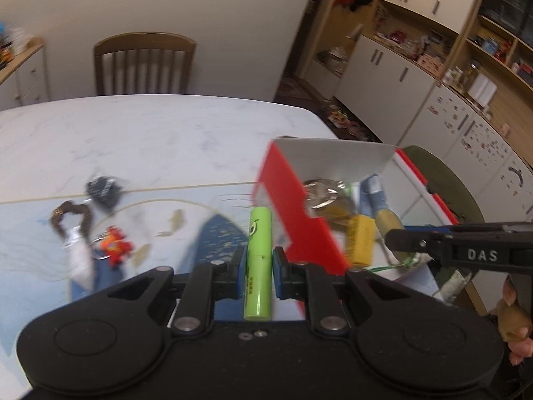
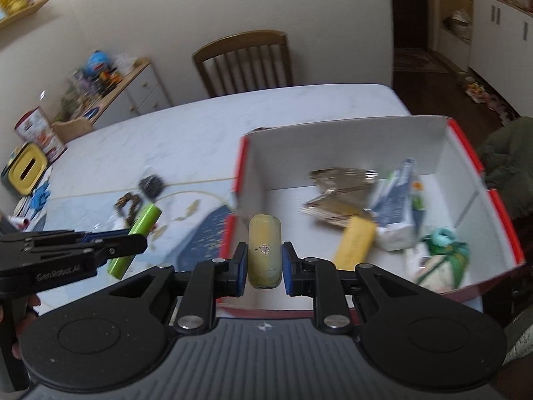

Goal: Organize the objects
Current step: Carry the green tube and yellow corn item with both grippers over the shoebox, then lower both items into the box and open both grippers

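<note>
The left gripper pinches a lime-green tube between its blue pads, the tube standing lengthwise along the fingers above the table, just left of the red-walled cardboard box; the right gripper is clamped on a pale yellow oblong case with a small sparkly stud on its face, held over the near left corner of the box; inside the box lie a yellow packet, a blue-and-white carton, crumpled gold and clear wrappers and a green-and-white pouch; on the table to the left sit a red-orange toy figure, a brown hair tie, and a dark small packet, all blurred; a wooden chair stands at the far edge of the table.
</note>
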`<state>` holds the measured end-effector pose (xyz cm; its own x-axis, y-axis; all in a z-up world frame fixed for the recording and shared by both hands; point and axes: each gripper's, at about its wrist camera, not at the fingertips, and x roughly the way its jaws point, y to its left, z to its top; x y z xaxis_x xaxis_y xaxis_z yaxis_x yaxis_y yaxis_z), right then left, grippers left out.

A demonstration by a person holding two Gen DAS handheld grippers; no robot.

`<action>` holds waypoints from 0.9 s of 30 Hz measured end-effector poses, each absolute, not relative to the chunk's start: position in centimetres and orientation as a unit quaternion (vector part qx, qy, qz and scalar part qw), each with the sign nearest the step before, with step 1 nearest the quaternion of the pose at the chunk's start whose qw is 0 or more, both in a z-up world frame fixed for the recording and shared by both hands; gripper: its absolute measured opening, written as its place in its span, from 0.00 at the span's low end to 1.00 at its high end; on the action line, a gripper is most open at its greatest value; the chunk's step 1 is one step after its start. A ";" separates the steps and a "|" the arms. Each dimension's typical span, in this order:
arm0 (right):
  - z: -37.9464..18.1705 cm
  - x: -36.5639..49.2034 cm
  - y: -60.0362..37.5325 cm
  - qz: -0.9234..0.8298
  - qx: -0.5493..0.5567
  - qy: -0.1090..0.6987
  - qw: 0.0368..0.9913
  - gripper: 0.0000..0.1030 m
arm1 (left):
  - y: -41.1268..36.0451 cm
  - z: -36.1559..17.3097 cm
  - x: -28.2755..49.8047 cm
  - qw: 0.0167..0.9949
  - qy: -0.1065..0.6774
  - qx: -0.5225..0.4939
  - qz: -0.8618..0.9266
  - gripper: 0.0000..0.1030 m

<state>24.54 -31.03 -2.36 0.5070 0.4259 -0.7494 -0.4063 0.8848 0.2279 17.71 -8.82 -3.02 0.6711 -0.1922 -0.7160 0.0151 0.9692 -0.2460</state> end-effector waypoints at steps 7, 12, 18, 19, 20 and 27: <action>-2.4 26.4 -35.1 0.213 0.024 0.427 0.878 0.20 | -13.7 -2.6 20.0 0.904 0.410 -0.084 -0.085 0.14; -2.5 28.2 -37.5 0.202 0.034 0.421 0.883 0.20 | -16.8 -2.6 21.7 0.900 0.420 -0.064 -0.095 0.14; -3.1 30.5 -38.8 0.204 0.028 0.424 0.882 0.20 | -20.1 -3.2 24.2 0.893 0.438 -0.047 -0.090 0.14; -3.2 30.9 -38.9 0.204 0.026 0.424 0.882 0.20 | -20.4 -3.4 24.6 0.891 0.443 -0.046 -0.086 0.14; -3.3 31.4 -38.9 0.205 0.025 0.425 0.881 0.20 | -20.7 -3.6 25.1 0.889 0.448 -0.045 -0.083 0.14; -4.3 34.4 -38.3 0.212 0.006 0.432 0.877 0.20 | -22.5 -5.4 27.5 0.881 0.468 -0.030 -0.063 0.14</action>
<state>34.40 -38.32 -4.32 0.5373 0.3762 -0.7548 -0.3658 0.9104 0.1933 27.54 -22.48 -5.41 0.5543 -0.1386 -0.8207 0.0829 0.9903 -0.1112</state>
